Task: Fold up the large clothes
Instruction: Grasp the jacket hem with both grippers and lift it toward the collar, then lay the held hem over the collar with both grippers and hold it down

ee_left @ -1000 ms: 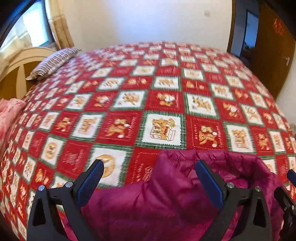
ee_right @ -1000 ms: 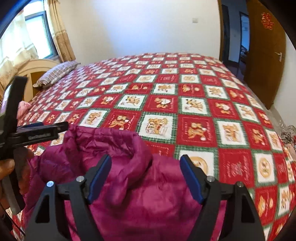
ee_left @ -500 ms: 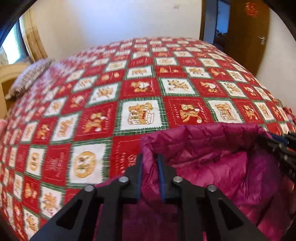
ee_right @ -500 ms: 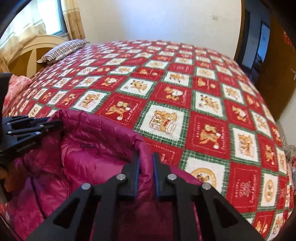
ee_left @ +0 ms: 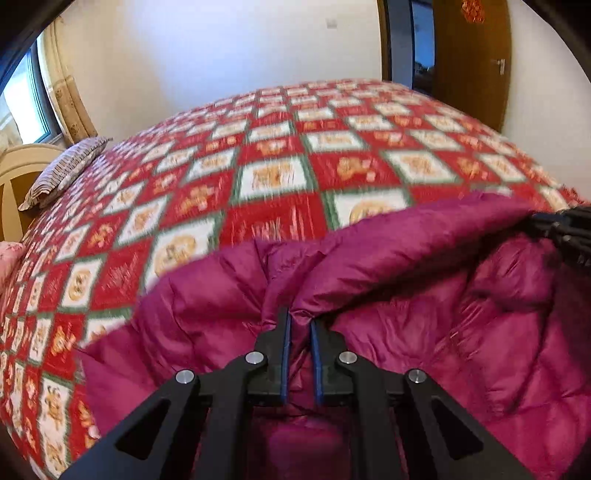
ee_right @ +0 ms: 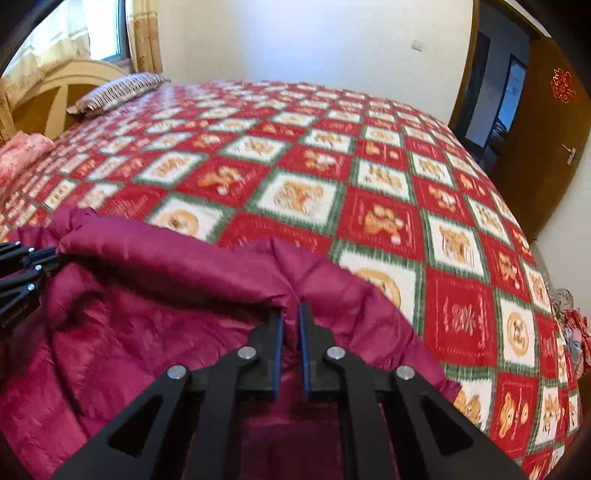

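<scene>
A home bedroom: quilted bed [ee_right: 332, 166] (1 pillow [ee_right: 118, 90]), curtained window [ee_right: 107, 33].

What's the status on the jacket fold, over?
Left gripper shut on magenta jacket edge. Right gripper shut on same edge. Patchwork bedspread ahead bare; striped pillow far off.

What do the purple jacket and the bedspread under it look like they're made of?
Puffer jacket: seemingly thin nylon or polyester shell over padding, judging by its slight sheen, quilted puffiness and fine crinkles. Patchwork bedspread: matte woven cloth, likely printed cotton; motion blur hides the weave.

Left tool [ee_left: 300, 325]: black angular frame, blue pads [ee_left: 283, 354], 4 silver screws. Right tool [ee_right: 290, 314] same.
</scene>
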The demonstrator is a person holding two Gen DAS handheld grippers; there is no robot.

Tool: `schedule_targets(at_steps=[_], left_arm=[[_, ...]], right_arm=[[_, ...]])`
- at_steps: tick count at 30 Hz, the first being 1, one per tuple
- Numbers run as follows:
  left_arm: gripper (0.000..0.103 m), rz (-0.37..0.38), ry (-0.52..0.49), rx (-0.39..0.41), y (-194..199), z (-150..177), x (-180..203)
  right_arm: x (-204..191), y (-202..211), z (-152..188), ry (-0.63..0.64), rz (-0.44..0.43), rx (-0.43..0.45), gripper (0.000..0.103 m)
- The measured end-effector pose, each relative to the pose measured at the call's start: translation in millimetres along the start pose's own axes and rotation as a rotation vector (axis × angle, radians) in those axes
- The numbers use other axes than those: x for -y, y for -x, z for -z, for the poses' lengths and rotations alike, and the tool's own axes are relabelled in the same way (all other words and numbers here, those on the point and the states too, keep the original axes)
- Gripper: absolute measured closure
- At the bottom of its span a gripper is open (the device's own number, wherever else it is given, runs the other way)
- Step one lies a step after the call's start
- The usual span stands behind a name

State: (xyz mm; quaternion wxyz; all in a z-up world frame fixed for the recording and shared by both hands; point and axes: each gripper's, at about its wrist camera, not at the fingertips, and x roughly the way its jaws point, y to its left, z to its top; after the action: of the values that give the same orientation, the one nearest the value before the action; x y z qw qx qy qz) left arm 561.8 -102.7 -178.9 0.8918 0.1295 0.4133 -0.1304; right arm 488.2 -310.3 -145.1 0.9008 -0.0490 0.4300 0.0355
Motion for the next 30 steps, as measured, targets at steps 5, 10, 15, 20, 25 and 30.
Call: schedule_targets(at_steps=[5,10,15,20,25,30], left_arm=[[0.094,0.009,0.013,0.019,0,0,-2],[0.087,0.011,0.051,0.059,32,-4,-8],[0.056,0.041,0.123,0.140,63,-12,-19],[0.023,-0.089,0.138,0.169,57,-25,-25],[0.023,-0.146,0.109,-0.027,-3,-13,-28],[0.023,-0.103,0.138,-0.007,8,-8,-32]], right_arm=[[-3,-10,9,0.029,0.038,-0.030,0.094],[2,-9,10,0.020,0.027,-0.032,0.094],[-4,-7,12,0.056,0.052,-0.022,0.093],[-1,-1,13,0.055,0.039,-0.024,0.092],[8,15,18,0.049,0.017,-0.028,0.080],[23,42,16,0.006,0.020,-0.015,0.077]])
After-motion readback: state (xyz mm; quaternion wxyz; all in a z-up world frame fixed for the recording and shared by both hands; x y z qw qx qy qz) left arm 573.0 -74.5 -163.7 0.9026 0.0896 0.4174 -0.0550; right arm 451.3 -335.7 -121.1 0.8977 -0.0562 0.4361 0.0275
